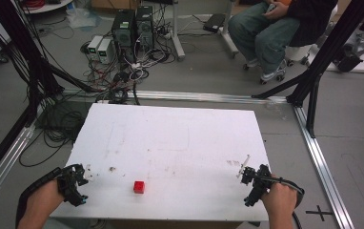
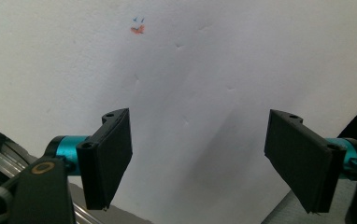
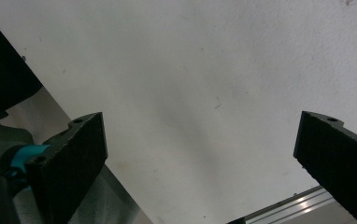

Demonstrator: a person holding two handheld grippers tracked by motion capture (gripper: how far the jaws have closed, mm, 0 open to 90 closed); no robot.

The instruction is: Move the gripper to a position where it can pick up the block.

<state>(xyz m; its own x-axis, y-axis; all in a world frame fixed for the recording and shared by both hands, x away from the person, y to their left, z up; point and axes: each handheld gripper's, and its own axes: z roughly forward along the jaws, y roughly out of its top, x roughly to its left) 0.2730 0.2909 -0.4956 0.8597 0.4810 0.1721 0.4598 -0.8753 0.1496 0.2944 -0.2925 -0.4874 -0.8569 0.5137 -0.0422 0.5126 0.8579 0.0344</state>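
High view: fixed above near edge of white table, facing forward and down; floor, cables, seated person toward 12 o'clock.

Left gripper view: rides left gripper at table's 7 o'clock corner, close over surface, jaws wide apart; small orange-blue mark toward 11 o'clock.

Right gripper view: rides right gripper at 5 o'clock corner, very near tabletop, table edge probably at 7 o'clock.

All three share white tabletop.

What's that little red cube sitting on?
The red cube rests directly on the bare white table, near its front edge. Whatever lies beneath the cube's own footprint is covered.
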